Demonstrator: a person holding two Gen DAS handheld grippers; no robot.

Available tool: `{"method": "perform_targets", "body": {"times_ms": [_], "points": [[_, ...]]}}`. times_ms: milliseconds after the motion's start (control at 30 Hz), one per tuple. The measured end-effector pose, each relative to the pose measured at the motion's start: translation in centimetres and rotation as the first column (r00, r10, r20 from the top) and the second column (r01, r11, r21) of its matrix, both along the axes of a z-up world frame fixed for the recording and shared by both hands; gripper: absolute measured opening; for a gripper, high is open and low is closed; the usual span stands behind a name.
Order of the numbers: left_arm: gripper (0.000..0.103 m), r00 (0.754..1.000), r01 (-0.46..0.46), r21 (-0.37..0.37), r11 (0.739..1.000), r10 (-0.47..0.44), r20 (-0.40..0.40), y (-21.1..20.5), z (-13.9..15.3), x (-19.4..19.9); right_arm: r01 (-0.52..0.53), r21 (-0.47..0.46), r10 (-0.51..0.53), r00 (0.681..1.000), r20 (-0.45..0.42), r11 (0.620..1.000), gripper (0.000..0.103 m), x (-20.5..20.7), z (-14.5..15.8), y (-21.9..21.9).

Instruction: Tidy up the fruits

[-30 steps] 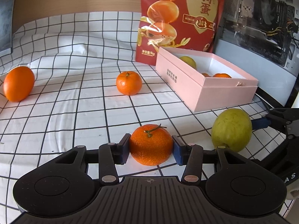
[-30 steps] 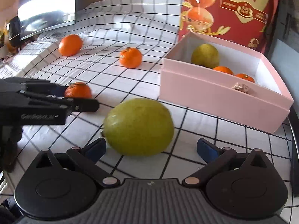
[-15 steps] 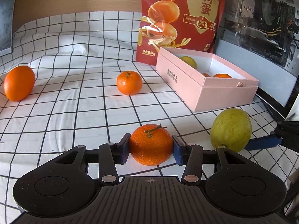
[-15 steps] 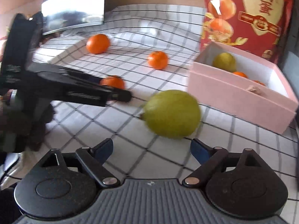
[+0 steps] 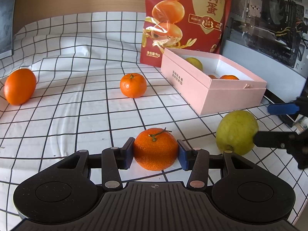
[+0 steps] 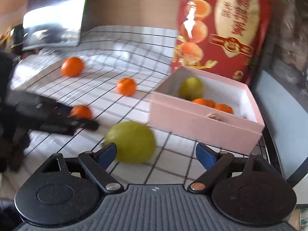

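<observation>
Two grippers over checked counter (image 5: 57,115); left gripper (image 5: 155,152) with fingers pinching stemmed mandarin (image 5: 156,149) at 6 o'clock; right gripper (image 6: 156,153) with fingers spread, just been widening, green fruit (image 6: 130,142) partly between them, beside left finger, well clear of right one; same fruit at 4 o'clock in left view (image 5: 236,132); pink box (image 5: 211,94) at 2 o'clock, holding green fruit and small oranges; loose mandarin (image 5: 133,85) at 12 o'clock; large orange (image 5: 20,86) at 10 o'clock; red bag (image 5: 182,19) upright behind box.
</observation>
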State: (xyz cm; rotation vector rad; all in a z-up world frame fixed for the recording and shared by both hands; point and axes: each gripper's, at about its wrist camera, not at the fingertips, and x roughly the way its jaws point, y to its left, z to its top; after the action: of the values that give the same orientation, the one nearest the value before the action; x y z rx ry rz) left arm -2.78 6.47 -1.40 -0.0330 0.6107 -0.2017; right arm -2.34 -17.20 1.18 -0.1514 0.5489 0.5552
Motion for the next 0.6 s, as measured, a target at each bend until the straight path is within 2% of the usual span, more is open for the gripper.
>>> {"method": "perform_targets", "body": {"times_ms": [100, 167, 267, 400, 600], "points": [[0.051, 1.000, -0.013, -0.035, 0.999, 0.013, -0.001, 0.4, 0.0, 0.0, -0.018, 0.093, 0.026, 0.996, -0.084, 0.996, 0.095, 1.9, -0.5, -0.7], [0.051, 1.000, -0.022, -0.052, 0.998, 0.022, -0.002, 0.6, 0.0, -0.1, -0.042, 0.123, 0.056, 0.992, -0.117, 0.991, 0.095, 2.4, -0.9, -0.5], [0.051, 1.000, -0.026, -0.052, 0.998, 0.026, -0.002, 0.5, 0.0, -0.1, -0.068, 0.123, 0.082, 0.990, -0.115, 0.990, 0.095, 2.2, -1.4, 0.4], [0.051, 0.999, -0.035, -0.057, 0.998, 0.035, -0.002, 0.5, 0.1, -0.1, -0.110, 0.091, 0.120, 0.986, -0.118, 0.990, 0.090, 1.6, -1.6, 2.2], [0.051, 0.999, -0.036, -0.047, 0.998, 0.036, -0.002, 0.4, 0.1, -0.1, -0.208, 0.079, 0.215, 0.972, -0.095, 0.975, 0.088, -0.4, -1.2, 3.9]]}}
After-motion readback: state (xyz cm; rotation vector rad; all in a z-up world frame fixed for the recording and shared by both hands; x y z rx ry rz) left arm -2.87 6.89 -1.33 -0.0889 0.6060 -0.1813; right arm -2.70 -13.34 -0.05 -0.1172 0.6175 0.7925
